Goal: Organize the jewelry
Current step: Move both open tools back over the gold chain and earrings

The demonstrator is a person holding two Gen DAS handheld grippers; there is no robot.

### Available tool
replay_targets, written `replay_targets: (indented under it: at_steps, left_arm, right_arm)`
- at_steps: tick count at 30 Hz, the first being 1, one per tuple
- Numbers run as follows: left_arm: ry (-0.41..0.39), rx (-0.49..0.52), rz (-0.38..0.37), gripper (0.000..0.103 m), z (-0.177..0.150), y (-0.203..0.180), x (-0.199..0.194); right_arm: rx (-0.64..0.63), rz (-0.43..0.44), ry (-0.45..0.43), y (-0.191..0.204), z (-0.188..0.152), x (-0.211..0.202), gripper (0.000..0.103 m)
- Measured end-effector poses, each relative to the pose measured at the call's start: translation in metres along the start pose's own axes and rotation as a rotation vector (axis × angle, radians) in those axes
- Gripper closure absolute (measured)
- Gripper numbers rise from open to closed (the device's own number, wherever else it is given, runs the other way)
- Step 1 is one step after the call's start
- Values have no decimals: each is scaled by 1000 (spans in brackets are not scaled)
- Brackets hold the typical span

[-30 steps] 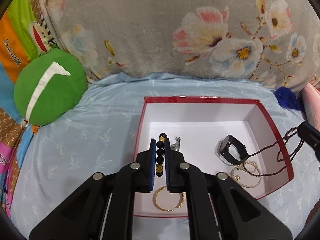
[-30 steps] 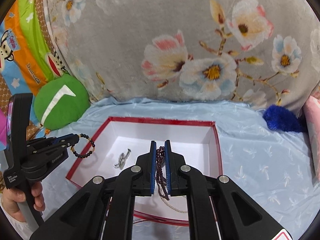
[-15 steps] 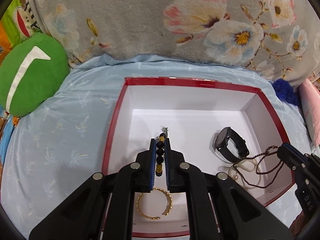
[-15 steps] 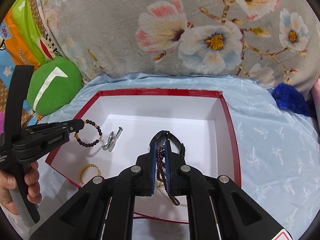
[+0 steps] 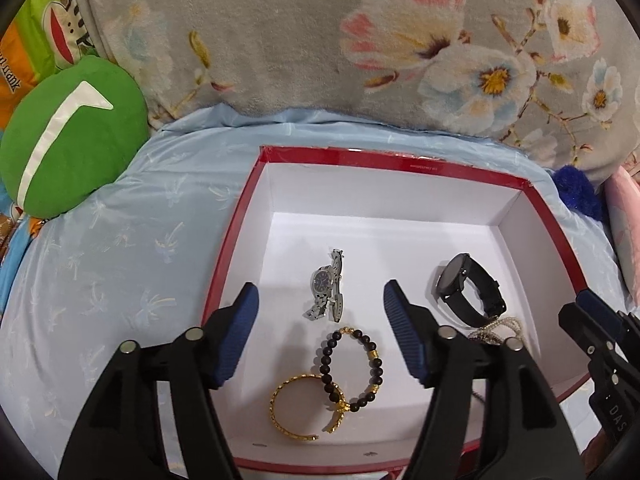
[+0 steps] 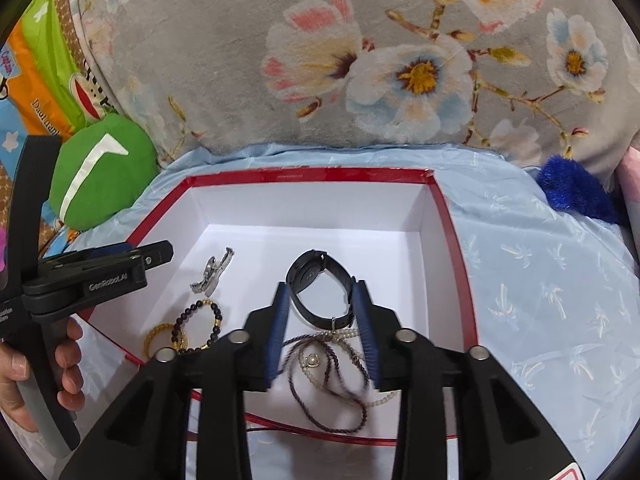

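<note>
A red box (image 5: pixel 376 158) with a white inside sits on the pale blue bed cover. My left gripper (image 5: pixel 318 312) hangs over it with jaws opening wide and nothing pressed between the pads. Below it the black bead bracelet (image 5: pixel 352 364) lies on the box floor, overlapping a gold bangle (image 5: pixel 288 410). A silver watch (image 5: pixel 329 286) lies just beyond. My right gripper (image 6: pixel 322 320) is also opening; the dark purple bead necklace (image 6: pixel 332 384) lies loose under it on a pearl strand (image 6: pixel 344 334). A black watch (image 6: pixel 316 286) rests ahead of it.
A green round cushion (image 5: pixel 68 140) lies left of the box. A grey floral blanket (image 5: pixel 360 40) rises behind it. A blue fluffy thing (image 6: pixel 572 192) and a pink pillow edge sit at the right. A hand (image 6: pixel 24 364) grips the left tool's handle.
Both grippers sank toward the box, then opened. The black bead bracelet dropped from the left jaws onto the gold bangle. The purple necklace fell from the right jaws onto the pearls.
</note>
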State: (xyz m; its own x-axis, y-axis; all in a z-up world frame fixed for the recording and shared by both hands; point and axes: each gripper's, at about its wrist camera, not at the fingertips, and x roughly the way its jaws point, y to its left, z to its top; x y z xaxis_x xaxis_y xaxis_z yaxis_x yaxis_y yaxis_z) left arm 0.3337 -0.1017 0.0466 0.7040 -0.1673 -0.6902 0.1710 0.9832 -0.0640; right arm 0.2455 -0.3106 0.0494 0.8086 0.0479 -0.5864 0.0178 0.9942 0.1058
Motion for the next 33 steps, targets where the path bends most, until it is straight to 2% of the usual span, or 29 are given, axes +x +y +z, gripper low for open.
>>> replay_targets:
  at_steps: [5, 9, 15, 20, 27, 33]
  left_arm:
    - [-15, 11, 4, 37, -7, 0, -21]
    - [-28, 33, 2, 37, -23, 2, -50]
    - [-18, 58, -23, 35, -69, 4, -95]
    - [14, 83, -34, 35, -116, -1, -117]
    - [106, 39, -106, 35, -170, -15, -116]
    - [151, 37, -94, 35, -185, -41, -94]
  right_arm:
    - [13, 2, -33, -6, 1, -26, 65]
    - [18, 16, -56, -8, -11, -62, 63]
    - [46, 6, -73, -22, -56, -125, 63]
    - [59, -52, -45, -31, -104, -157, 63]
    - [89, -53, 49, -36, -159, -152, 64]
    - [99, -63, 95, -38, -184, -130, 65]
